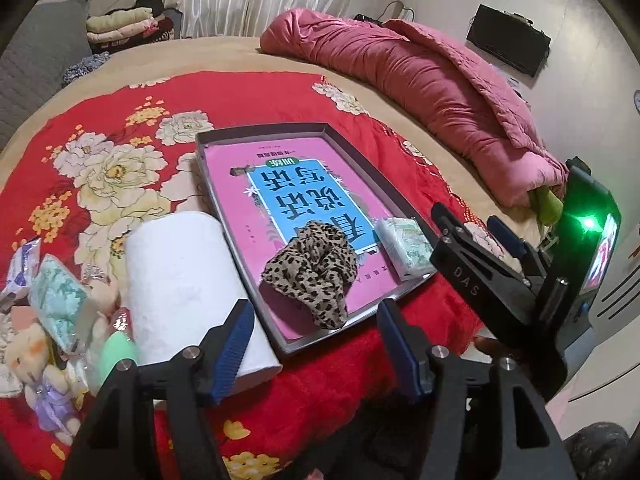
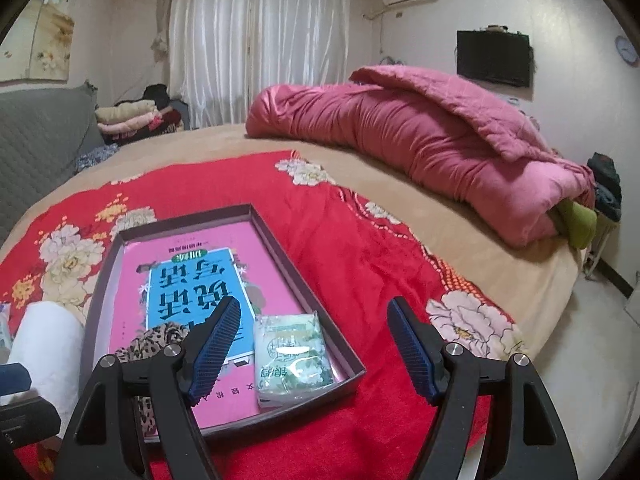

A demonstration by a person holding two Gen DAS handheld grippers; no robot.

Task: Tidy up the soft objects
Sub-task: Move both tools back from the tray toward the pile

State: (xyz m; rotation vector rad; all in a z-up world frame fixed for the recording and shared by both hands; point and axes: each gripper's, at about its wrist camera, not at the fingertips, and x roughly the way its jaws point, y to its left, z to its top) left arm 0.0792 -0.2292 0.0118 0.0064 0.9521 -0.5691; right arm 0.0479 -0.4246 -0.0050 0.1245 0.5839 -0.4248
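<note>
A shallow dark tray (image 1: 362, 154) (image 2: 282, 238) lies on the red flowered blanket (image 1: 248, 92) with a pink book on its bottom. Inside it sit a leopard-print scrunchie (image 1: 316, 272) (image 2: 156, 340) and a green-white tissue pack (image 1: 404, 248) (image 2: 292, 356). My left gripper (image 1: 316, 312) hovers open over the tray's near edge, just short of the scrunchie, holding nothing. My right gripper (image 2: 313, 306) (image 1: 468, 220) stands open above the tissue pack, not touching it. A white paper roll (image 1: 180, 280) (image 2: 44, 340) lies left of the tray.
Left of the roll is a heap of small soft things: a plush bear (image 1: 32, 356), a teal tissue pack (image 1: 60, 300), a green sponge (image 1: 116, 352). A rolled pink quilt (image 2: 400, 140) fills the bed's far right. Folded clothes (image 2: 128, 116) are stacked behind.
</note>
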